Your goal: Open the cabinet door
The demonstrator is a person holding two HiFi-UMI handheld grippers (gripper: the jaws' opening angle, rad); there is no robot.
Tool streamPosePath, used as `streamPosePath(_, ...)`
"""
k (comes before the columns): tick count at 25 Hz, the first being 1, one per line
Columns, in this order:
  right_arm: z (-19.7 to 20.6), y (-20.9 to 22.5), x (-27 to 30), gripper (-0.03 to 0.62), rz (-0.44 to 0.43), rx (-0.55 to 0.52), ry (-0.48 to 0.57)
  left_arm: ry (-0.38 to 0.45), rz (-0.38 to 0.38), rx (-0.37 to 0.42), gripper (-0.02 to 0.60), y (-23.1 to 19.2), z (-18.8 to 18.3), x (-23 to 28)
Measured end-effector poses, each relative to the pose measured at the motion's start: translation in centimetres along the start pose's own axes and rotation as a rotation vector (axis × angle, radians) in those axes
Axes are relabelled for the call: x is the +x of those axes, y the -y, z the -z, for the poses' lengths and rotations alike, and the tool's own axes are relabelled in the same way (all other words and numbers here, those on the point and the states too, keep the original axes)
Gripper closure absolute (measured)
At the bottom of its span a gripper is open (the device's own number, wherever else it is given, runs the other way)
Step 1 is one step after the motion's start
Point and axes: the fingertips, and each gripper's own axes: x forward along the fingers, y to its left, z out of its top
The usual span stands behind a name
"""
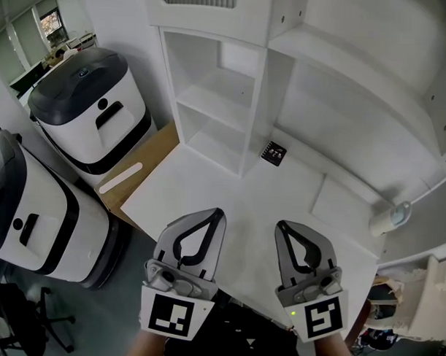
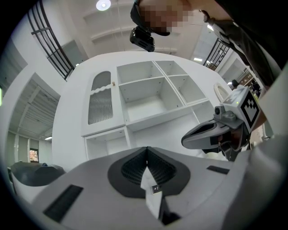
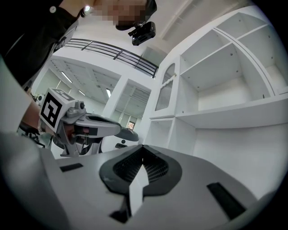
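The cabinet door [image 1: 207, 12] is a white panel with a slatted grille, shut, at the top of the white shelf unit above the open left shelves. It also shows in the left gripper view as the door [image 2: 101, 104] and in the right gripper view as the door [image 3: 165, 93]. My left gripper [image 1: 218, 212] and right gripper [image 1: 280, 226] hover side by side over the near part of the white desk [image 1: 208, 188], well short of the door. Both are shut with nothing between the jaws, as the left gripper [image 2: 146, 148] and right gripper [image 3: 142, 147] show in their own views.
A small black tile [image 1: 273, 153] lies on the desk by the shelf divider. A white cylinder [image 1: 390, 218] lies at the desk's right. Two white-and-black machines [image 1: 90, 107] [image 1: 32, 211] stand left of the desk beside a brown board [image 1: 139, 174].
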Motion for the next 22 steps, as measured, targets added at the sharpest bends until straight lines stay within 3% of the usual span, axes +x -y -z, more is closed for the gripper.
streamPosePath(22, -5.9, 1.9, 4.2, 0.591, 0.007, -0.081, 0.127, 0.142, -0.005, 0.079, 0.581, -3.2, -4.5, 3.2)
